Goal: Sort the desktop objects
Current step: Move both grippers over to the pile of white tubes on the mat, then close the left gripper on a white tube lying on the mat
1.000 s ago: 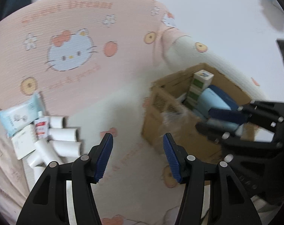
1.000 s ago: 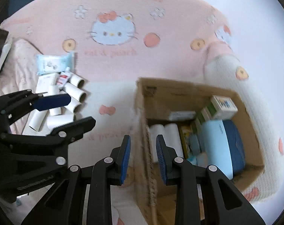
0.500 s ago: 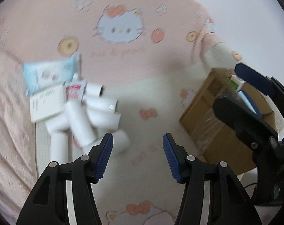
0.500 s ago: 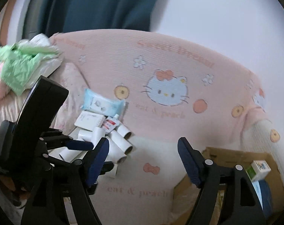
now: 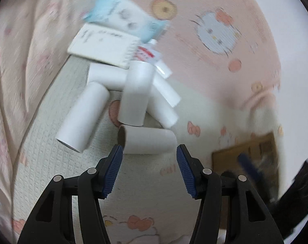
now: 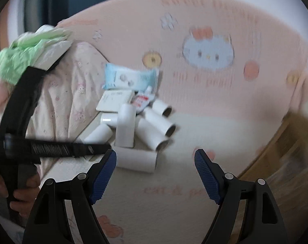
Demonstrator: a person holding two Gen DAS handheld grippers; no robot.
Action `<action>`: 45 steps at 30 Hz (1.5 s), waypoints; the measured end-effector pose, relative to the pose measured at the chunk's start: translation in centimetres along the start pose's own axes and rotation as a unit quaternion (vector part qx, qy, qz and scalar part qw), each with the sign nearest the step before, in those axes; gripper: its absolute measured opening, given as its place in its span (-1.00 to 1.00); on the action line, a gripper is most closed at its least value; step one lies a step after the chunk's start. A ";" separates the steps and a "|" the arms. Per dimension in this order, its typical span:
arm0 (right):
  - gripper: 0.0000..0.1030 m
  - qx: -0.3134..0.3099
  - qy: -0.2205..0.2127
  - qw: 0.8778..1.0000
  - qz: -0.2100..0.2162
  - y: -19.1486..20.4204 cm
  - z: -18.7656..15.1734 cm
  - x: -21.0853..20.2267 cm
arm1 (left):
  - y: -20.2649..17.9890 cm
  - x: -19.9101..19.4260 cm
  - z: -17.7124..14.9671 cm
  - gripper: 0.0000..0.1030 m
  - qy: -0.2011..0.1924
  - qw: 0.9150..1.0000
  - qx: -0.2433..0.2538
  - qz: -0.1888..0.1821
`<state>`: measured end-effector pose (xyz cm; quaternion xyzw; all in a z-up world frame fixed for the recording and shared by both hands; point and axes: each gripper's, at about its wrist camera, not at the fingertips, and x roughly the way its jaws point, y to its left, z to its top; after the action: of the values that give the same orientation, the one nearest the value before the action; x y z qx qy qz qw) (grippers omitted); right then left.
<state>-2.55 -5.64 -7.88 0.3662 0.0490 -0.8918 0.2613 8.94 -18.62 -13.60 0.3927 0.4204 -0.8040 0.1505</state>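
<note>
Paper roll (image 5: pixel 149 141) just beyond open left gripper (image 5: pixel 149 169), seemingly untouched

This is a home bedroom: a bed spread with a pink cartoon-cat blanket (image 6: pixel 210 93) and a rumpled floral sheet (image 6: pixel 68 105), a dark curtain (image 6: pixel 93 2) behind, crumpled green fabric (image 6: pixel 28 50) at the side, and a cardboard box (image 5: pixel 245 154) on the bed.

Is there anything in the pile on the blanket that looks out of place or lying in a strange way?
Yes. One white roll lies on top of the other rolls, crossing them, so the pile is jumbled rather than lined up. The small red-and-white tube is wedged between the notepad and the rolls. Nothing looks spilled or damaged.
</note>
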 end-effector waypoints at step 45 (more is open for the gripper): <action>-0.13 0.099 0.173 0.977 0.075 -4.5 -2.1 8.3 | -3.2 6.3 0.2 -0.46 0.087 0.994 0.062 -0.038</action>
<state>-8.41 -4.79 -15.48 0.5412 -0.0224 -0.7935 0.2773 2.91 -16.33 -16.54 0.4534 0.3962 -0.7963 0.0577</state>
